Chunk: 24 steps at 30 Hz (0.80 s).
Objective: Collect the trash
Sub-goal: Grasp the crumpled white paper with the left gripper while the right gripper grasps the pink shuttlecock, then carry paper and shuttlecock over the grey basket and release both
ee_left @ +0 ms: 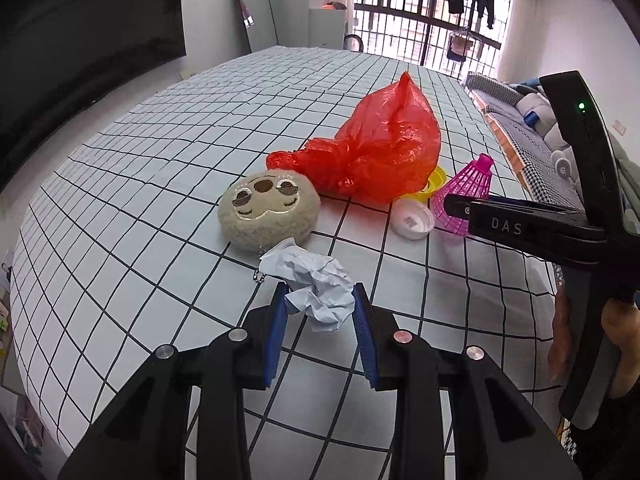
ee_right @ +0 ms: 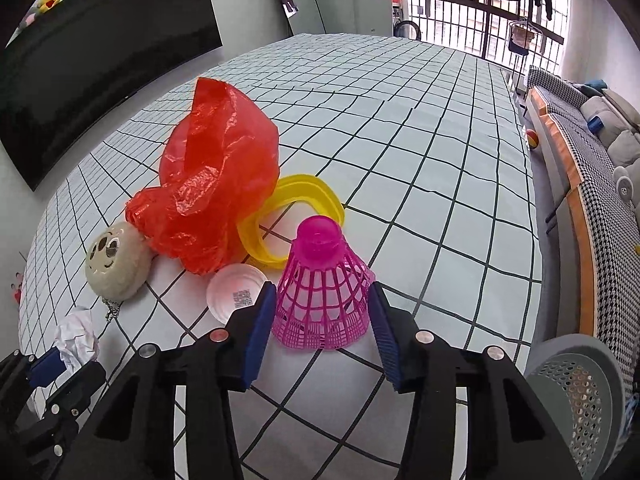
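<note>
A crumpled white paper ball [ee_left: 316, 286] lies on the checked bed sheet [ee_left: 160, 168]. My left gripper [ee_left: 320, 300] has its blue pads on both sides of it, touching it. The paper also shows at the left of the right wrist view [ee_right: 76, 338]. A pink plastic shuttlecock [ee_right: 324, 292] stands on the sheet between the pads of my right gripper [ee_right: 322, 304], which is closed against its skirt. A red plastic bag [ee_right: 212, 184], a yellow plastic ring [ee_right: 296, 200] and a clear round lid [ee_right: 234, 292] lie just beyond.
A beige plush sloth face [ee_left: 268, 210] with a small chain lies beside the paper. A grey perforated basket [ee_right: 580, 392] stands at the bed's right edge. A black screen [ee_right: 100, 60] hangs on the left wall. A sofa [ee_right: 592, 152] runs along the right.
</note>
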Each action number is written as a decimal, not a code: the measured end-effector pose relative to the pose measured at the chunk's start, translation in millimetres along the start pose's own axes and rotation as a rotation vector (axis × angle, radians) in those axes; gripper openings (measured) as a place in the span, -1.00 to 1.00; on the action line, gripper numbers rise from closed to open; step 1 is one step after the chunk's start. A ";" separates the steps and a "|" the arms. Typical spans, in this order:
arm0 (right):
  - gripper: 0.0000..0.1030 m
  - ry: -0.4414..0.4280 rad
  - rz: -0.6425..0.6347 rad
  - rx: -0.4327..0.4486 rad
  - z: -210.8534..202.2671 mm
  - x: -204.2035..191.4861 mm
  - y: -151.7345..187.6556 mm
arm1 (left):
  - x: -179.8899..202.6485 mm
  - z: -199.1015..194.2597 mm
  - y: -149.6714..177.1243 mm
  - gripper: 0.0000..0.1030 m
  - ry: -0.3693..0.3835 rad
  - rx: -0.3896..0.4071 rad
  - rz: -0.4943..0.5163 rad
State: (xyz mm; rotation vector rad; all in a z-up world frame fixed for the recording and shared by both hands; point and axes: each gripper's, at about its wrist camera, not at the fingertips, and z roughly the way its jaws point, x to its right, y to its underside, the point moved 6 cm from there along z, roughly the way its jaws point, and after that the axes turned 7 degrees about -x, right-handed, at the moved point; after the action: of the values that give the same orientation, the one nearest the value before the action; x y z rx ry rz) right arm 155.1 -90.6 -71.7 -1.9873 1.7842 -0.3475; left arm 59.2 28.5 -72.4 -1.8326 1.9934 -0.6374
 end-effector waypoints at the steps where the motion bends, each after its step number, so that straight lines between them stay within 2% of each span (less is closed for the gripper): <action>1: -0.13 -0.002 0.002 0.005 -3.1 0.6 0.9 | 1.7 0.2 -0.1 -0.38 0.001 0.001 0.002; 6: -0.14 -0.007 0.024 0.027 -23.1 7.2 10.0 | 10.3 -3.1 -3.0 -0.38 0.013 0.020 0.013; 12: -0.14 -0.004 0.071 0.042 -50.1 26.9 37.2 | 38.0 -5.2 -9.3 -0.38 0.049 0.035 0.047; 18: -0.14 0.008 0.156 0.058 -79.5 60.4 72.6 | 79.2 -8.7 -15.2 -0.38 0.094 0.044 0.115; 24: -0.14 0.069 0.245 0.073 -106.8 108.7 114.6 | 136.5 -15.3 -10.1 -0.38 0.151 0.042 0.207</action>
State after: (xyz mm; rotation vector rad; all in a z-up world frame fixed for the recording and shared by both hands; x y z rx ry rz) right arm 19.6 -222.1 -45.7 -1.7016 2.0019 -0.3989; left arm 46.2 -106.6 -48.7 -1.5686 2.2121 -0.7666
